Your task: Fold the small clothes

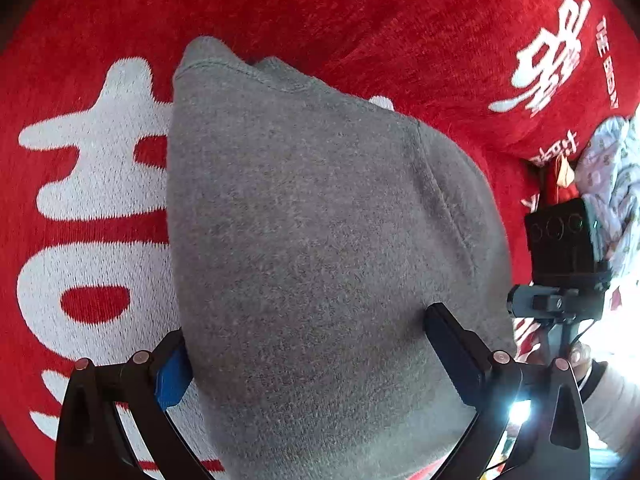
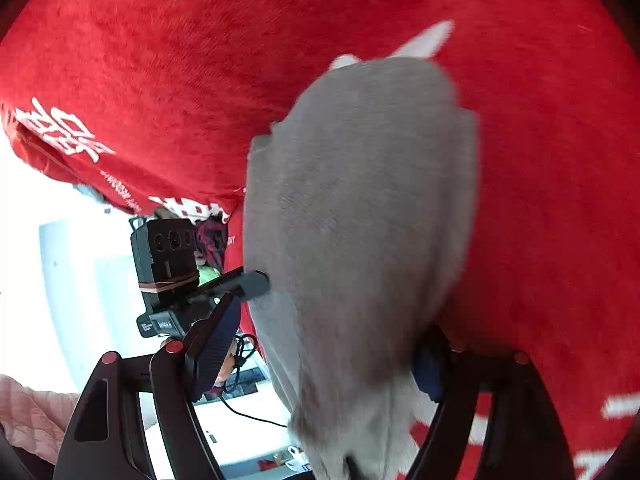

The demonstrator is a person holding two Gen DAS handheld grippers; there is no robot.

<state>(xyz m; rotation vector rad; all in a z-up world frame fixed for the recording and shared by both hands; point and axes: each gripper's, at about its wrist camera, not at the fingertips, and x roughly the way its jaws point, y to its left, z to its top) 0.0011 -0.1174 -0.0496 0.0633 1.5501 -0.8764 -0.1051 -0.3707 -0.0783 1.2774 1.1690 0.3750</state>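
Note:
A small grey fleece garment (image 1: 304, 240) lies on a red blanket (image 1: 320, 8) with white characters. It fills the middle of the left wrist view and shows blurred in the right wrist view (image 2: 360, 208). My left gripper (image 1: 308, 352) is open, its fingers spread to either side of the garment's near end, which lies between them. My right gripper (image 2: 320, 360) is also open, with the garment's near end draped between its fingers. The left gripper's finger (image 2: 248, 282) touches the garment's edge in the right wrist view.
The right gripper's camera block (image 1: 564, 248) stands at the right of the left wrist view. A pale patterned cloth (image 1: 612, 172) lies beyond the blanket's fold. A bright floor area with a black cable (image 2: 244, 412) shows past the blanket's edge.

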